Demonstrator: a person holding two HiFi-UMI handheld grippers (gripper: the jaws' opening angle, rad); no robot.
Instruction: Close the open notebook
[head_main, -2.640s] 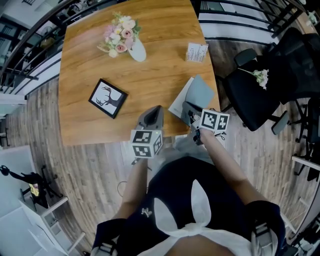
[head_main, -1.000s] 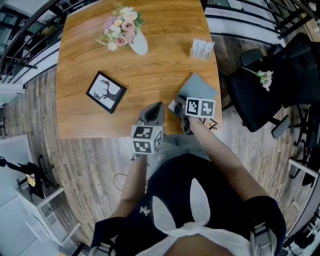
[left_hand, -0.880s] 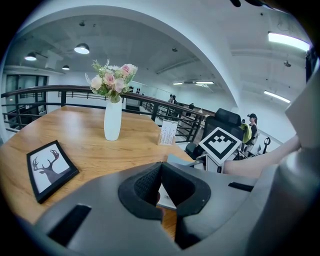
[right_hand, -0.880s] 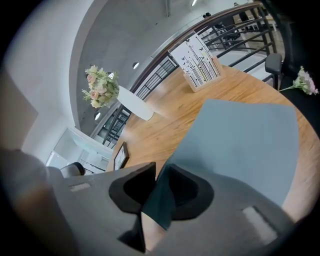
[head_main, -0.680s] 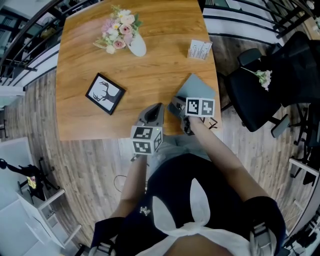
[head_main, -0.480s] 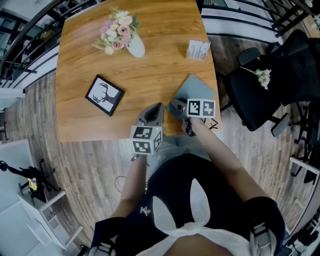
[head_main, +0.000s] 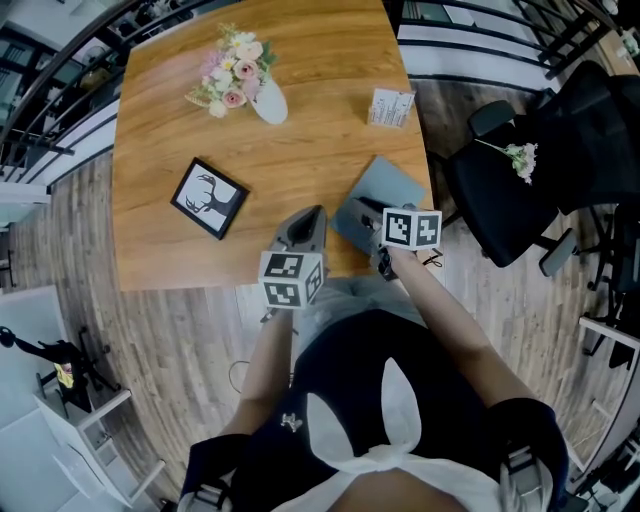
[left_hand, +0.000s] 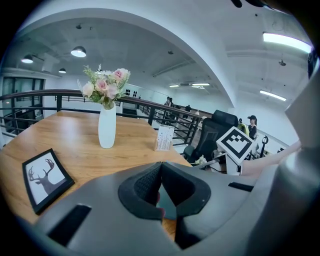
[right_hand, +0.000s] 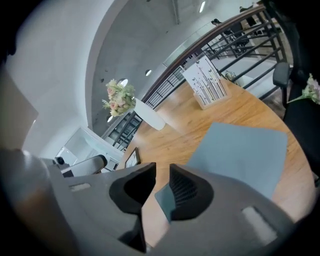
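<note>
So the notebook (right_hand: 240, 150) is lying flat and shut. It's a matte blue-grey rectangle right ahead of the right gripper (right_hand: 162, 172), and its near corner shows through the gap under the jaws. Those jaws have just been closing but they're a little apart, and the ribbed black pads aren't pinching anything. The left gripper (left_hand: 160, 167) is closed tip to tip and empty, with the notebook just off to its right.

The table (head_main: 170, 130) is glossy wood with a rounded edge. Ahead of the left gripper there's a smooth white vase (left_hand: 106, 131) of pink flowers (left_hand: 105, 87), a black-framed deer picture (left_hand: 45, 177) to its near left, and a white printed card stand (left_hand: 164, 138) further ahead.

From the head view the right gripper covers the notebook's near corner. Only that view shows the black office chair (head_main: 510, 190) beyond it.
</note>
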